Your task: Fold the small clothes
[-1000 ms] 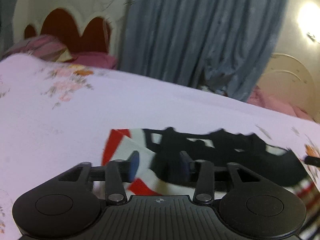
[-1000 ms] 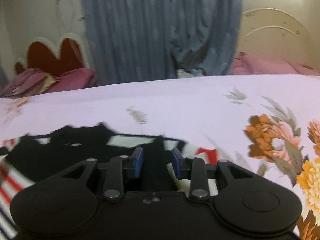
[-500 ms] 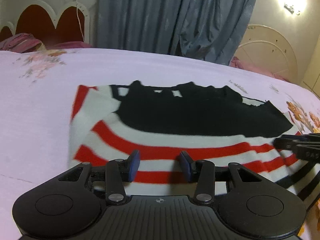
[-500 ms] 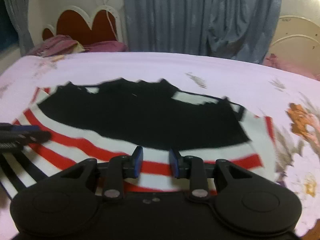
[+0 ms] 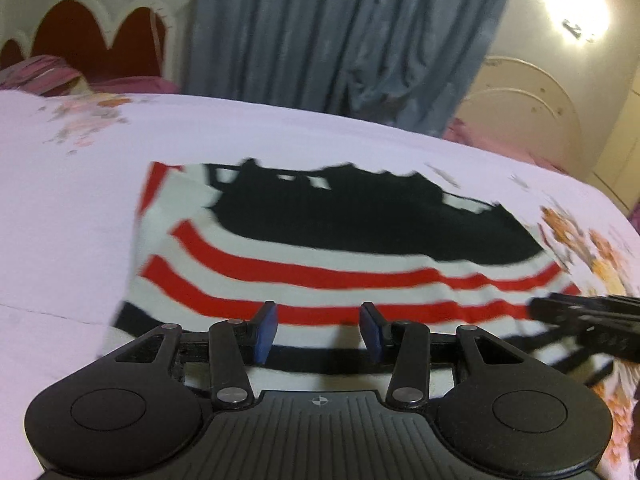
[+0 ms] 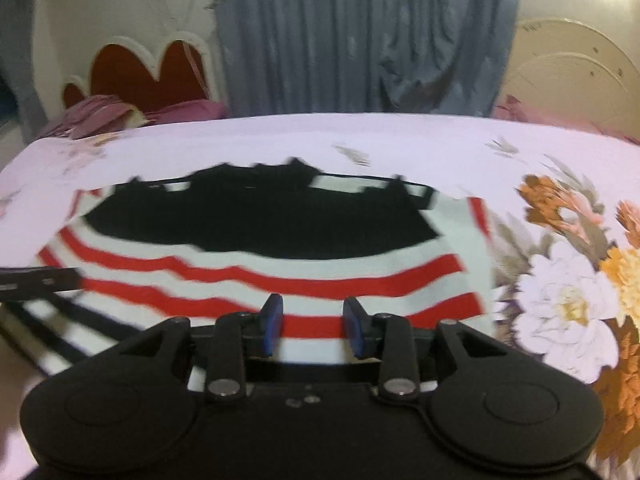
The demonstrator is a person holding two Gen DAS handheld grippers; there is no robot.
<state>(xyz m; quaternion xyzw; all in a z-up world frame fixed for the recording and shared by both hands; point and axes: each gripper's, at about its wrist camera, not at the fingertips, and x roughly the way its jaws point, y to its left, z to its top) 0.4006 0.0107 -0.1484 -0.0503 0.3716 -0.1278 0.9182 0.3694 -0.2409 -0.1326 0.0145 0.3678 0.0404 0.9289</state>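
The striped garment (image 5: 320,256) lies flat on the floral bedsheet (image 5: 72,208), just ahead of and under both grippers. The left gripper (image 5: 318,330) hovers with jaws apart, grasping nothing. The right gripper (image 6: 314,326) has jaws opening, nothing pinched between them.

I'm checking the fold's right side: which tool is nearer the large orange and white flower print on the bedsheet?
The right tool. It is over the striped garment, whose edge borders the flower print. The left tool is toward the garment's opposite edge.
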